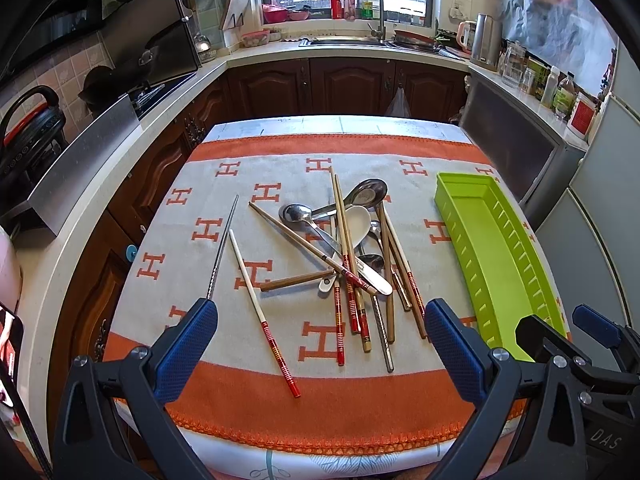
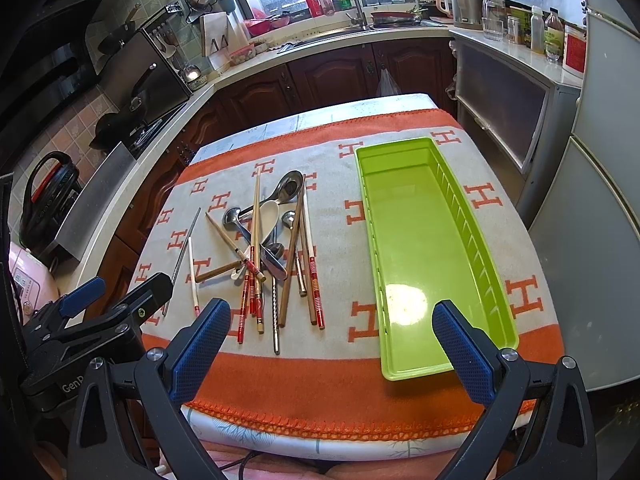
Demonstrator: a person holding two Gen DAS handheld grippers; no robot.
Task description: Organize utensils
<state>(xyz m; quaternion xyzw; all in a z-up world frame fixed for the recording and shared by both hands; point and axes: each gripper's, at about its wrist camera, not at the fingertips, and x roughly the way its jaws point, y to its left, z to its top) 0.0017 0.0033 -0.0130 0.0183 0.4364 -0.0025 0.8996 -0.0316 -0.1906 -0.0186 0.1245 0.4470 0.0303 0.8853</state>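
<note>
A heap of chopsticks and spoons point(image 1: 352, 252) lies in the middle of the table, also seen as the utensil pile point(image 2: 272, 240) in the right wrist view. A white ceramic spoon point(image 1: 354, 226) and steel spoons are tangled with wooden chopsticks. Apart on the left lie a white chopstick point(image 1: 262, 314) and a steel chopstick point(image 1: 222, 250). The long green tray point(image 2: 424, 248) on the right holds nothing; the same tray point(image 1: 496, 256) shows in the left view. My left gripper point(image 1: 320, 354) is open above the table's near edge. My right gripper point(image 2: 332, 354) is open, hovering between pile and tray.
The table carries an orange and grey cloth point(image 1: 280, 412) with H marks. Kitchen counters with a stove point(image 1: 160, 84), a sink point(image 1: 360, 42) and bottles surround it. A fridge point(image 2: 592, 220) stands close on the right. A pink appliance point(image 2: 30, 286) sits left.
</note>
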